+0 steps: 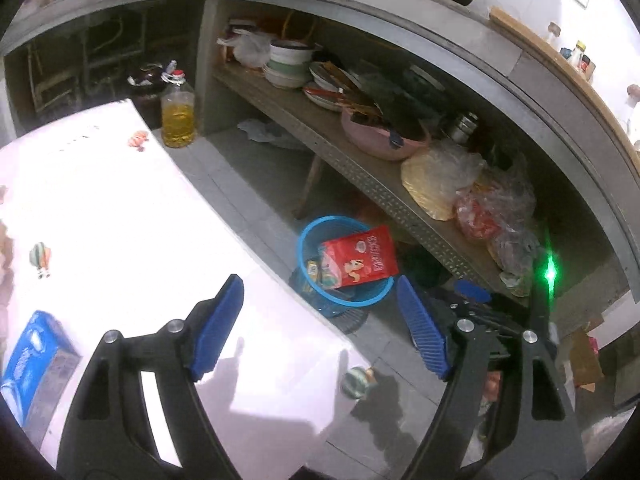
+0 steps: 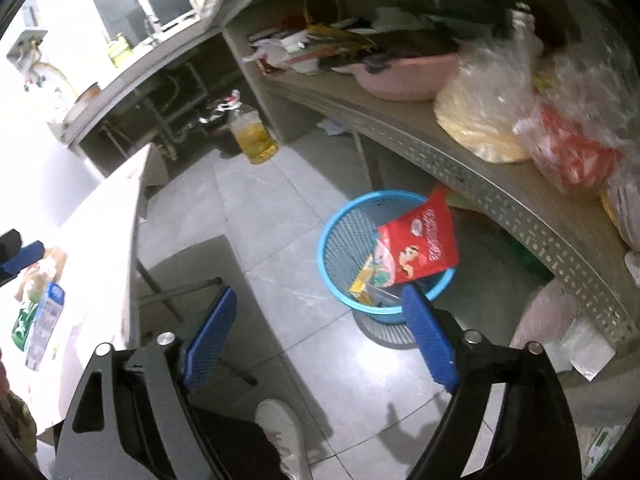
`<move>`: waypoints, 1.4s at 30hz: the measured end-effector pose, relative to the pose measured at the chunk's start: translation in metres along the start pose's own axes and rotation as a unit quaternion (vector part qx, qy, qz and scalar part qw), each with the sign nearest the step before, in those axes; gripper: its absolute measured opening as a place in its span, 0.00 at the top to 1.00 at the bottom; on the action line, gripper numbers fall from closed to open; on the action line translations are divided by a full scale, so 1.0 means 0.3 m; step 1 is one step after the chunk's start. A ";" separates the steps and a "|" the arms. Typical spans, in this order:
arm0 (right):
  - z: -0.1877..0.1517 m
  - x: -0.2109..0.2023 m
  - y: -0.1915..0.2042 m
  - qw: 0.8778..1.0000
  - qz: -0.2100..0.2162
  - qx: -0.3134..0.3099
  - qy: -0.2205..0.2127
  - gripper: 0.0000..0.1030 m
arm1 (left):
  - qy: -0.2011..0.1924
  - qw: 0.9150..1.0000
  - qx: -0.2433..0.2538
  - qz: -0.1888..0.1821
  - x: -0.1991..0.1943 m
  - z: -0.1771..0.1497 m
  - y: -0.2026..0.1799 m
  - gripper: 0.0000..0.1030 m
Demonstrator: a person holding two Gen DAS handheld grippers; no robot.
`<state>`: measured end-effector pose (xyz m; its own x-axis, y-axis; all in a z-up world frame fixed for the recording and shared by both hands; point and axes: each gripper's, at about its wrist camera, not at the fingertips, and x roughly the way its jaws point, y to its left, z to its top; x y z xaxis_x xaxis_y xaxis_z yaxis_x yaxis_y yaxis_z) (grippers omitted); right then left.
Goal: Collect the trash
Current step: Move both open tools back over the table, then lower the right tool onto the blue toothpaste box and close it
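Trash [image 2: 420, 246] in bin [image 2: 340, 232], grippers empty

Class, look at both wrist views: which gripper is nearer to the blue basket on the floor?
Right, it seems. The right gripper hangs open over the floor beside the blue basket; the left gripper, also open, is back over the white table edge.
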<state>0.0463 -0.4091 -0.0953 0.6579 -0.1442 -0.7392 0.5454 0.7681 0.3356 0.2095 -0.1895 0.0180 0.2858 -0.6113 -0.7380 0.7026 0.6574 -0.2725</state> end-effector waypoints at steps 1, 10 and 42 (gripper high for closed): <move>0.004 -0.013 0.016 1.000 0.004 -0.005 -0.006 0.15 | -0.003 1.000 0.000 0.005 -0.009 -0.007 0.008 0.27; 0.039 -0.113 0.157 0.998 0.031 -0.046 -0.036 0.11 | -0.028 0.999 -0.014 0.039 -0.116 -0.059 0.100 0.21; -0.022 -0.207 0.698 0.974 0.178 -0.138 0.013 0.09 | -0.109 0.970 -0.133 0.172 -0.602 -0.456 0.522 0.16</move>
<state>0.1162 -0.2350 0.0170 0.7643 0.1746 -0.6208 0.1226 0.9057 0.4057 0.1788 0.0842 0.0242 0.6251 -0.3953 -0.6730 0.3563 0.9117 -0.2046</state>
